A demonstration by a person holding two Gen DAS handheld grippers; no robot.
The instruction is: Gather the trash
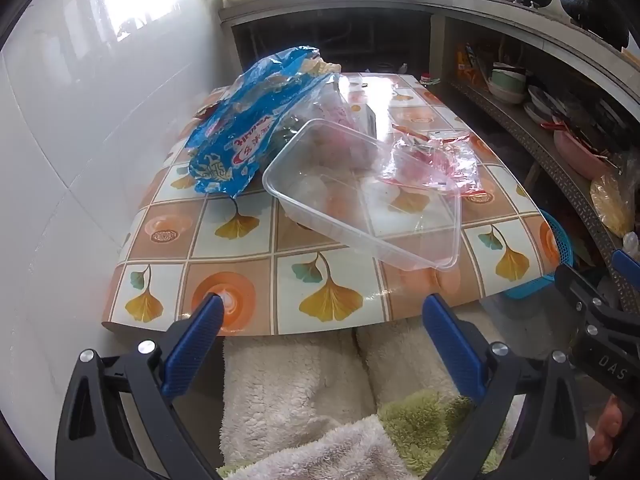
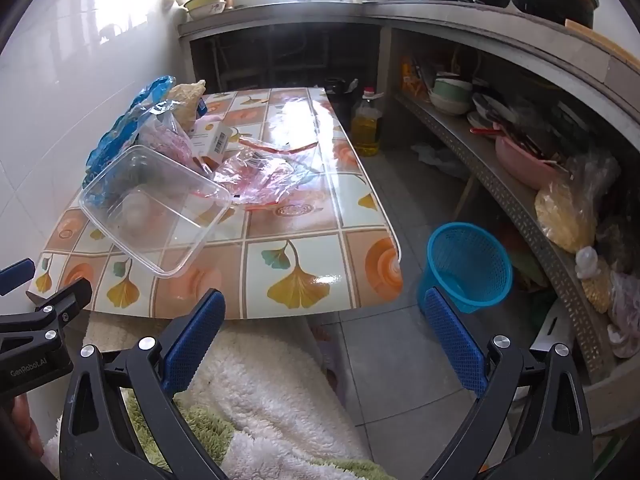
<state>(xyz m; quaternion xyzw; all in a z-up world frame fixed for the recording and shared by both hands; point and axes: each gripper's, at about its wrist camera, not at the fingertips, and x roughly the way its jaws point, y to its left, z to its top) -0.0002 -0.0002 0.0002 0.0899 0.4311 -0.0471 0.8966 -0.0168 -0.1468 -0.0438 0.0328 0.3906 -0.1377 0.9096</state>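
a: the left gripper (image 1: 322, 312), black-framed with blue ribbed pads, is hanging spread wide and empty over the near edge of the table; the right gripper (image 2: 320, 308) is hanging the same way beside it, nothing between its pads either.

b: which step is being shown?

a: by my reading the approach. nothing is being held yet, and both grippers are pointing down toward the tiled-pattern tablecloth (image 1: 332, 280) with its ginkgo leaves.

b: where is the trash lying?

a: the clear rectangular plastic food container (image 1: 360, 196) is sitting nearest, tilted, its far end propped on the heap behind it. the crumpled blue printed plastic bag (image 1: 248, 128) is lying against the wall side, touching the container. the thin clear wrapper with red print (image 1: 432, 164) is resting at the container's far rim. the round blue mesh plastic basket (image 2: 468, 264) is standing on the floor just off the table's right corner, and it looks empty.

b: what is the next move calling for?

a: probably pinching the container's thin rim, which is likely flexing under pressure, then carrying it over to the basket. the films are looking light and slippery.
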